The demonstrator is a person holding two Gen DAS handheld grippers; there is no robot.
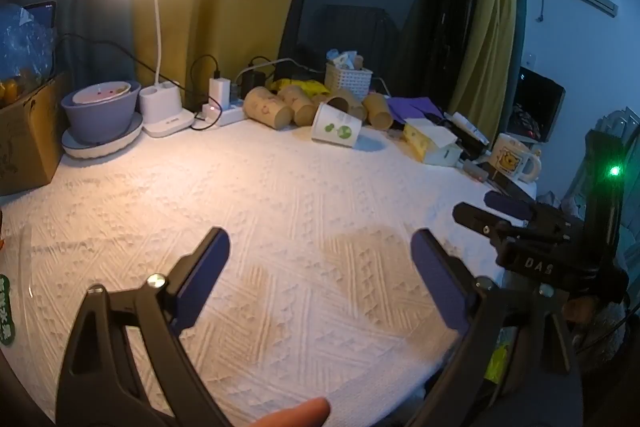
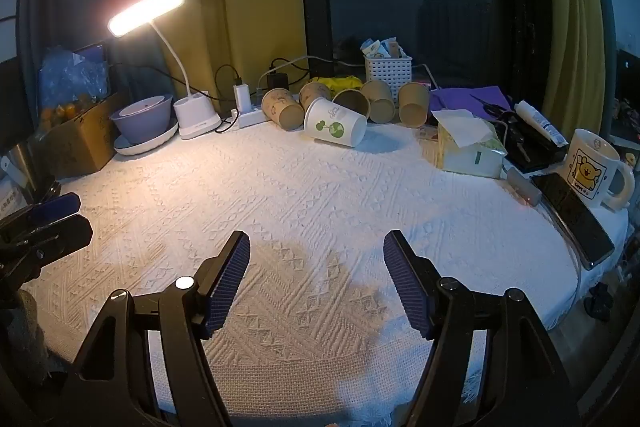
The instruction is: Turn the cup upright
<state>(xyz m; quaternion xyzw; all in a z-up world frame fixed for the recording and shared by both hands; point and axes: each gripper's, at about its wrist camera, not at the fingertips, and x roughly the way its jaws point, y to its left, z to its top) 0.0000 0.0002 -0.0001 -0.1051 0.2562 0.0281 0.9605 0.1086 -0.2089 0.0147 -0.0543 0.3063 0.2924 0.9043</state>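
Observation:
A white paper cup with green print (image 1: 335,126) lies on its side at the far middle of the white cloth-covered table (image 1: 280,211); it also shows in the right wrist view (image 2: 335,127). My left gripper (image 1: 320,251) is open and empty, low over the near part of the table, far from the cup. My right gripper (image 2: 316,259) is open and empty, also near the front edge. Each gripper shows in the other's view: the right gripper at the right (image 1: 504,215), the left gripper at the left (image 2: 48,219).
Several brown paper cups (image 2: 360,105) lie on their sides behind the white cup. A lit desk lamp (image 2: 146,11), purple bowl (image 2: 142,117) and cardboard box (image 2: 76,141) stand at the left. A tissue pack (image 2: 470,147), phone (image 2: 572,219) and mug (image 2: 596,173) sit at the right.

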